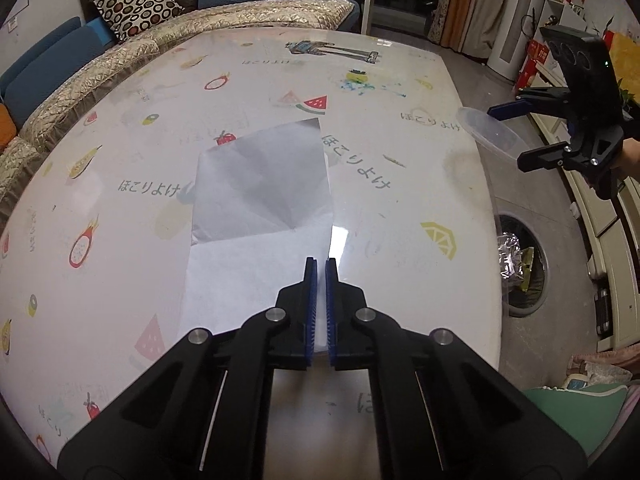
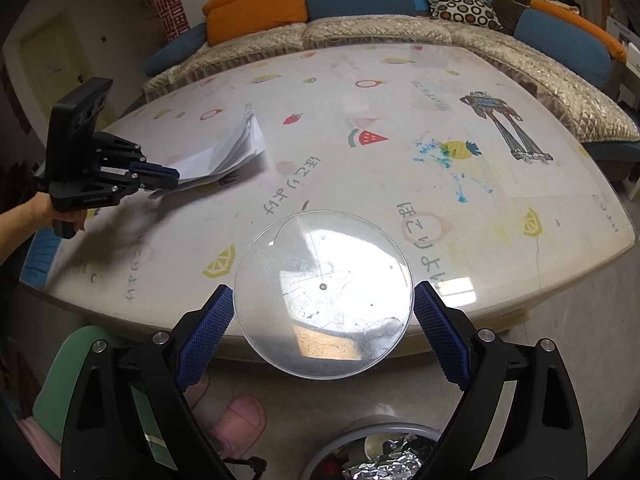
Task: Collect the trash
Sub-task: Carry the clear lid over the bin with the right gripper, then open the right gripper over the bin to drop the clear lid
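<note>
Clenched on the near edge of the white paper sheet (image 1: 256, 216), the left tongs (image 1: 321, 280) lift it off the counter (image 1: 400, 200). Better to raise it clear before swinging toward the bin (image 2: 376, 436). Rightward, the right tongs (image 2: 323, 312) grasp the clear plastic lid (image 2: 323, 296) across its rim, held directly above the bin with its crumpled foil (image 2: 380, 464).

Printed across the fruit-patterned cover of the desk (image 1: 400, 184), the Japanese word ほこりよけ (image 1: 147, 189) reads clearly in grey hiragana, and there it is again by the watermelon slice (image 1: 429, 121), again along the paper's edge (upside down this time) (image 1: 358, 162). The red hangings on the wall are too small to read.
</note>
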The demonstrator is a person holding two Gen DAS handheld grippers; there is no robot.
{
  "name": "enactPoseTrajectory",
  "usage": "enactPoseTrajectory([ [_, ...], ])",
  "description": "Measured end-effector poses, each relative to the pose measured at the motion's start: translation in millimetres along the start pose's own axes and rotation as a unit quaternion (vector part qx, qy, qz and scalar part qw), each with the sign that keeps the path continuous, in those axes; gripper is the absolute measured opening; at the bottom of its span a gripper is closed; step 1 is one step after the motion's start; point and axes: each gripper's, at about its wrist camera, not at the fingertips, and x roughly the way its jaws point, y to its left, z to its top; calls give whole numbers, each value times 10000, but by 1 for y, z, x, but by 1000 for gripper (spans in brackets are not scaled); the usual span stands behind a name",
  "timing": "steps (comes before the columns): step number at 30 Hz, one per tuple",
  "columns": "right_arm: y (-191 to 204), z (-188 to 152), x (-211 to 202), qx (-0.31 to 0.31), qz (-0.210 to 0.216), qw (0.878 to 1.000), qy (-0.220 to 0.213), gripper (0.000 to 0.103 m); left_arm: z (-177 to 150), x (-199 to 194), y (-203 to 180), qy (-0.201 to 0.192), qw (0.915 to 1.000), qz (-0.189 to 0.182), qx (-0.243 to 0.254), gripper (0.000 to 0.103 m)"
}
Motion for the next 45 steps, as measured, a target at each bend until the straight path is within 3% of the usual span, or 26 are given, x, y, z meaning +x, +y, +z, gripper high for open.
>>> enactPoseTrajectory([
  [9, -1, -6, -25, 90, -71, 9998, -163, 90, 27, -33, -22, -356, 9991, 176, 126, 0],
  [15, -14, -27, -56, 275, -152, 9989, -339, 90, 52, -42, -62, -400, 9979, 60, 501, 0],
  [21, -32, -63, -91, 514, -247, 9972, -485, 90, 72, -37, -119, -453, 9952, -359, 787, 0],
  [27, -56, -115, -117, 882, -424, 9940, -492, 90, 93, -12, -198, -428, 9869, -971, 1220, 0],
  [35, -88, -196, -103, 1480, -616, 9870, -76, 90, 93, 28, -254, -16, 9786, -1256, 1627, 1],
  [45, -94, -243, -68, 1565, -670, 9841, 512, 90, 73, 76, -298, 532, 9716, -1307, 1897, 2],
])
